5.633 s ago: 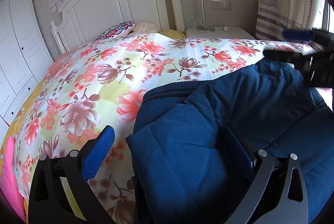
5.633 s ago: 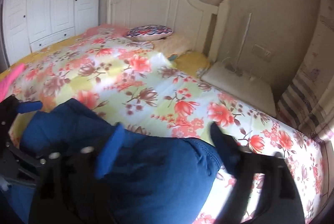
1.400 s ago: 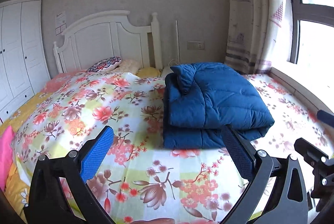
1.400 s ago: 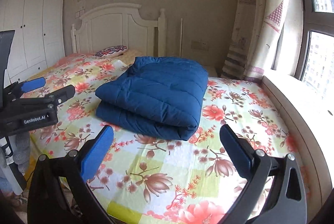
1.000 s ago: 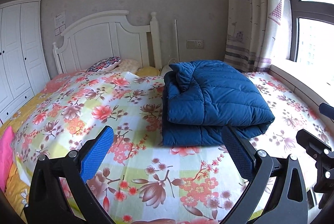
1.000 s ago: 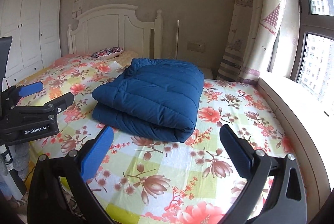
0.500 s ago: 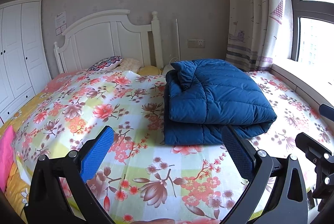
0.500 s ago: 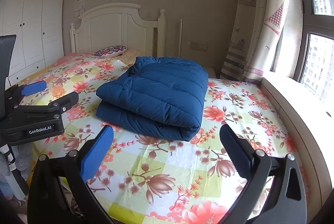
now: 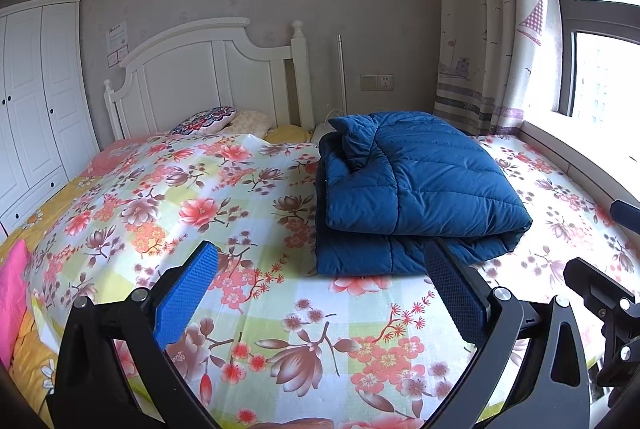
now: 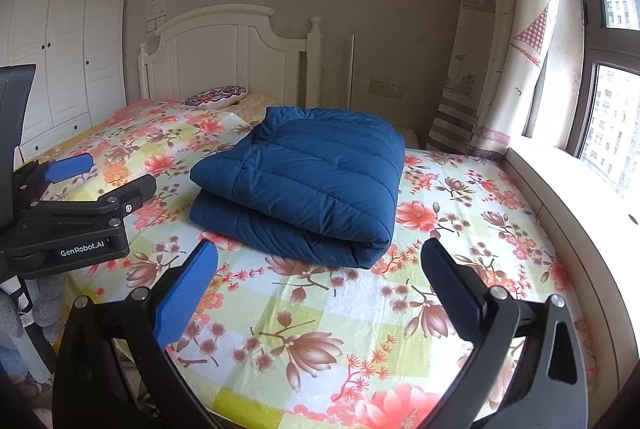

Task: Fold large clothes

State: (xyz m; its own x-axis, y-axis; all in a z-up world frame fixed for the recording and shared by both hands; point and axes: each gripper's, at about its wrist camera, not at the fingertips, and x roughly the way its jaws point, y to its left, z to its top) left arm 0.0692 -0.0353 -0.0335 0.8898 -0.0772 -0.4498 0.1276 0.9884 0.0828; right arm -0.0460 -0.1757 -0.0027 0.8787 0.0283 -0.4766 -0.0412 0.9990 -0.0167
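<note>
Jacket: we see the blue quilted jacket [image 9: 416, 185] folded into a thick bundle, lying on the floral bedspread [image 9: 200, 197] toward the window side of the bed.
Left gripper [image 9: 320, 269]: jaws wide apart, holding nothing, short of the bundle's near edge.
Right gripper [image 10: 318, 269]: jaws wide apart, empty, also clear of the jacket.
Headboard [image 10: 236, 49]: white, behind 1 patterned pillow [image 10: 218, 96].

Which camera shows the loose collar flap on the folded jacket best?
The left wrist view: the flap sticks up at the blue jacket's headboard-side corner. In the right wrist view it shows only as a small bump at the far edge.
</note>
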